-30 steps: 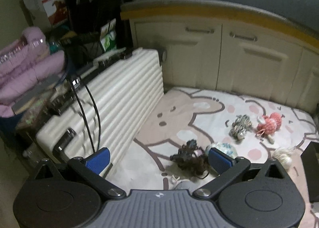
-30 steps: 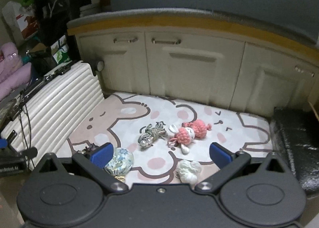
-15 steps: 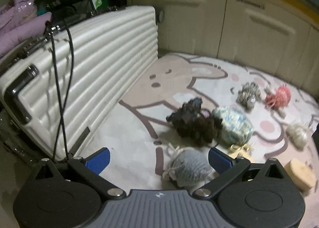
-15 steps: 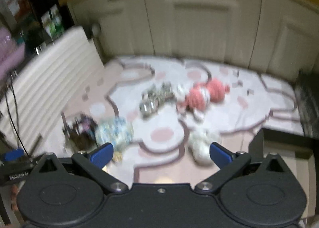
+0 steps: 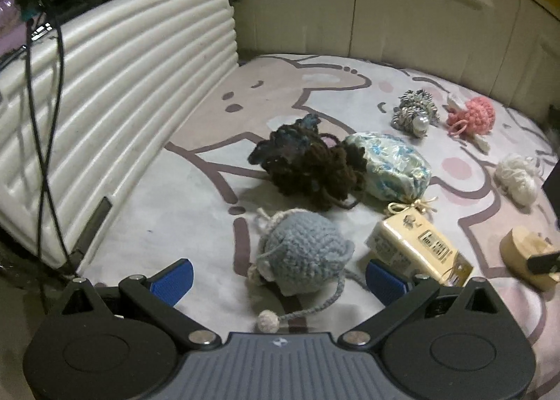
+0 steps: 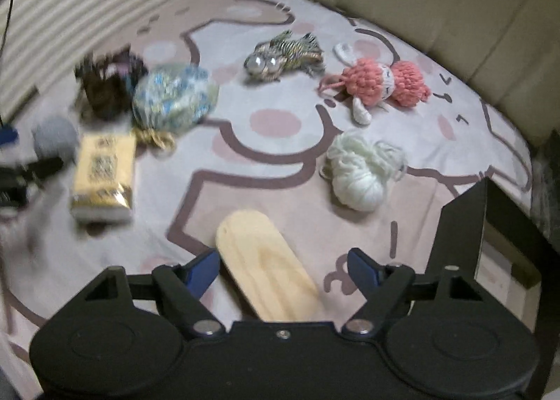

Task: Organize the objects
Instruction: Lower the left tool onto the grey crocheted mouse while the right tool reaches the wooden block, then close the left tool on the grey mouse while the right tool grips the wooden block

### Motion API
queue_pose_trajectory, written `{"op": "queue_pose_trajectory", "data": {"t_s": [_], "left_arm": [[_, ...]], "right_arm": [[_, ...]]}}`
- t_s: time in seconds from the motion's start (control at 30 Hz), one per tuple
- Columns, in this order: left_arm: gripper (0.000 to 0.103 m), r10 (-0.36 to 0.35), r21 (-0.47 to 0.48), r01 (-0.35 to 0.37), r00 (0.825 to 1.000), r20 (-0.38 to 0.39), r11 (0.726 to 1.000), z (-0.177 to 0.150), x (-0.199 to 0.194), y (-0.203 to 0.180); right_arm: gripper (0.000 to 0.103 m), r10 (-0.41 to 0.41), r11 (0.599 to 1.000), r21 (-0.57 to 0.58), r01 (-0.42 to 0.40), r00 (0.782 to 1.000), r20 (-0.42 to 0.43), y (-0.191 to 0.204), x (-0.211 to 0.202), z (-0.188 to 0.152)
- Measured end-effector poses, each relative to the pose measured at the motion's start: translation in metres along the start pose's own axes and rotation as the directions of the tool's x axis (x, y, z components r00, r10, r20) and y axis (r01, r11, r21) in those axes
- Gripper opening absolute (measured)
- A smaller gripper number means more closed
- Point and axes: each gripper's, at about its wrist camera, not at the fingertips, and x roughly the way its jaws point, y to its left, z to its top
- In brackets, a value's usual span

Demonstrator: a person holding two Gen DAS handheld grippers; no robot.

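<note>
Both grippers have dropped toward the bunny-print pink-and-white mat [image 5: 196, 190] since 1 second ago; the cabinets have slid out of the top of both views and the toys now fill them.

Right gripper [image 6: 281, 267]: jaws closing, with the pale oblong wooden block [image 6: 266, 267] lying between them. The left pad looks at or just beside the block's edge; the right pad is clear of it, so no grip yet. The block lies skewed to the jaw line. Judgement: square the wrist to its long sides before the pinch finishes, or it may pivot out.

Left gripper [image 5: 276, 275]: spread wide, straddling the grey crocheted pouch with a pompom cord [image 5: 302, 253], pads not touching. Judgement: take the body, not the trailing cord, and keep the right pad off the cream paper-wrapped packet [image 5: 416, 247] just beside it.

Other loose items on the mat: dark brown yarn tangle [image 5: 308, 169] touching a blue-and-white floral cloth bundle [image 5: 392, 165], silver striped beaded fish [image 6: 283, 55], pink crocheted doll [image 6: 381, 83], and white yarn skein [image 6: 360, 169].

Containers: 1 black open-top box [image 6: 486, 225] at the right edge, near the block; what little of its inside shows looks bare, the rest is hidden. White ribbed hard-shell suitcase [image 5: 115, 92] lies shut along the mat's left edge; contents not visible.
</note>
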Motion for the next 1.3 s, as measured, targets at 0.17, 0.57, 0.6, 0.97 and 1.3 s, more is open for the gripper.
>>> {"op": "queue_pose_trajectory", "data": {"t_s": [0.17, 0.57, 0.6, 0.97, 1.3], "left_arm": [[0.100, -0.023, -0.017, 0.023, 1.000, 0.018, 1.000, 0.007, 0.000, 0.006], [0.059, -0.142, 0.124, 0.151, 0.987, -0.081, 0.981, 0.014, 0.011, 0.004], [0.057, -0.143, 0.144, 0.154, 0.986, -0.089, 0.978, 0.014, 0.011, 0.003], [0.057, -0.127, 0.185, 0.150, 0.983, -0.134, 0.971, 0.023, 0.029, -0.001], [0.052, -0.158, 0.056, 0.168, 0.976, -0.146, 0.984, 0.027, 0.027, 0.010]], "right_arm": [[0.068, 0.031, 0.996, -0.088, -0.034, 0.999, -0.029, 0.008, 0.007, 0.001], [0.048, 0.081, 0.997, 0.012, -0.081, 0.987, -0.137, 0.001, 0.008, 0.008], [0.048, 0.099, 0.995, 0.041, -0.094, 0.984, -0.151, -0.001, 0.007, 0.009], [0.048, 0.164, 0.985, 0.073, -0.154, 0.974, -0.157, -0.008, 0.016, 0.008], [0.046, 0.155, 0.987, 0.061, -0.147, 0.974, -0.168, -0.004, 0.012, 0.008]]}}
